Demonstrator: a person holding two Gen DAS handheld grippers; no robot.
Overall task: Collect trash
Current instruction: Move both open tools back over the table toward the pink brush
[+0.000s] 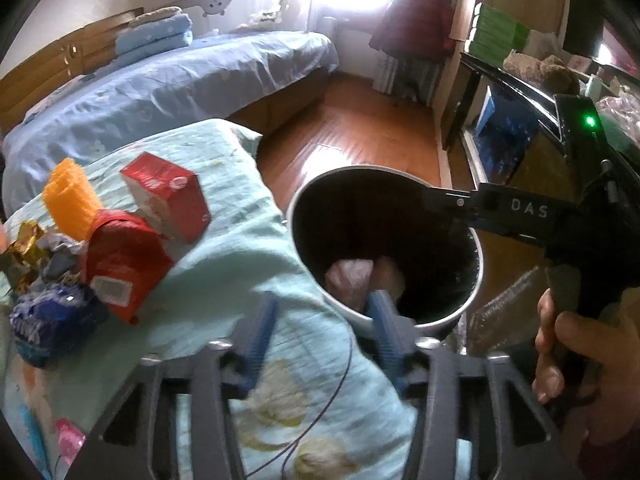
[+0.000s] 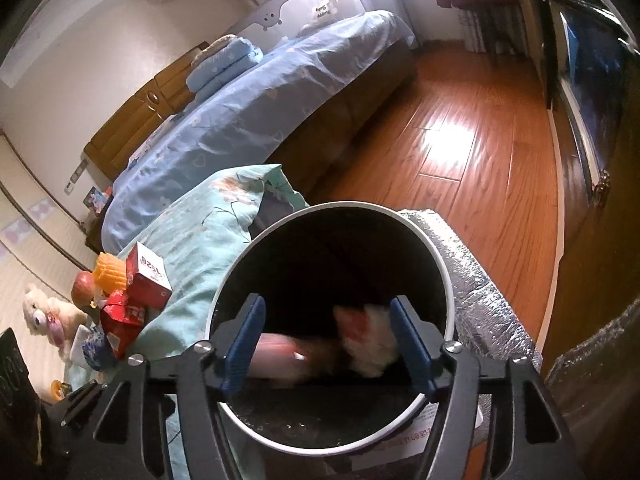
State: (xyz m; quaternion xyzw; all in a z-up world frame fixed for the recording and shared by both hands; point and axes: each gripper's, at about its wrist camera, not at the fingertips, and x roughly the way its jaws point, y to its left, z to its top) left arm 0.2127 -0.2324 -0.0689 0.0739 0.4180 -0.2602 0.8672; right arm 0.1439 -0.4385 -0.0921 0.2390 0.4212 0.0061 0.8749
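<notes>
A round bin (image 1: 472, 300) with a white rim and dark inside stands beside the teal-covered bed; it also shows in the right wrist view (image 2: 440, 256). Pinkish wrappers (image 1: 352, 276) lie in it, blurred in the right wrist view (image 2: 360, 340). My right gripper (image 2: 326, 340) is open over the bin mouth, empty. My left gripper (image 1: 320, 328) is open and empty at the bin's near-left rim, over the teal cover. Trash sits on the cover to the left: a red carton (image 1: 168, 196), a red bag (image 1: 124, 260), an orange net (image 1: 68, 196), a blue wrapper (image 1: 48, 324) and gold foil (image 1: 24, 244).
A blue bed (image 1: 168, 84) lies behind. Wooden floor (image 1: 360, 136) stretches to the right of it. A black cabinet (image 1: 504, 120) lines the right wall. Silver bubble foil (image 2: 480, 292) lies right of the bin. A plush toy (image 2: 44, 316) sits far left.
</notes>
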